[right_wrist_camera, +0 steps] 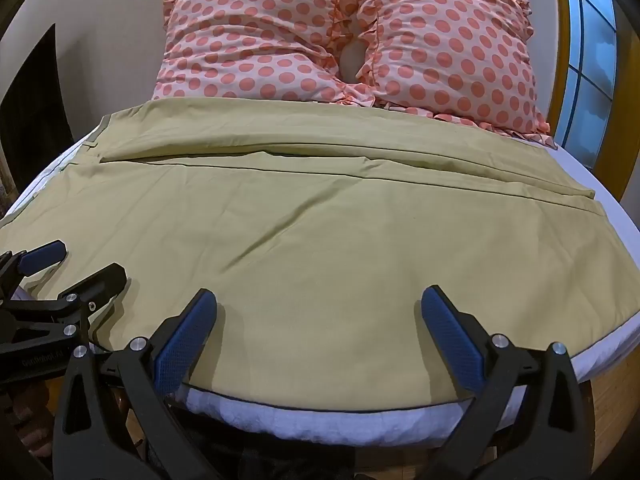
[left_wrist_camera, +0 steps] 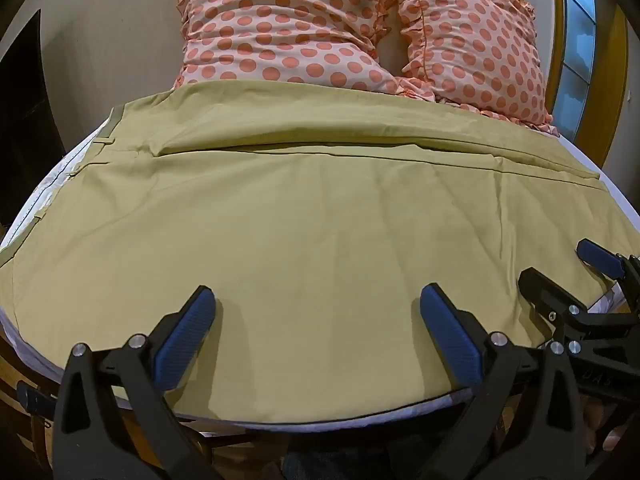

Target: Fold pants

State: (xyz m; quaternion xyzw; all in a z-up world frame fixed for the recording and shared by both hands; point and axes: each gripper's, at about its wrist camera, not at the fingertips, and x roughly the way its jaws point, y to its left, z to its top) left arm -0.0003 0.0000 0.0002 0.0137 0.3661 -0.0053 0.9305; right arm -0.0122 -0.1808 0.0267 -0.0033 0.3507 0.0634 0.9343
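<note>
Olive-green pants (left_wrist_camera: 320,216) lie flat across the white bed, waistband at the left, legs running right; they also fill the right wrist view (right_wrist_camera: 328,232). One leg lies over the other with a seam line across the middle. My left gripper (left_wrist_camera: 318,304) is open and empty, hovering over the near edge of the pants. My right gripper (right_wrist_camera: 319,306) is open and empty over the same near edge, further right. The right gripper shows at the right of the left wrist view (left_wrist_camera: 560,264); the left gripper shows at the left of the right wrist view (right_wrist_camera: 80,264).
Two pink polka-dot pillows (left_wrist_camera: 288,24) (right_wrist_camera: 452,44) lean at the head of the bed behind the pants. The white mattress edge (right_wrist_camera: 320,420) runs just below the pants. A window with a yellow frame (right_wrist_camera: 588,48) is at the right, a dark opening (left_wrist_camera: 20,100) at the left.
</note>
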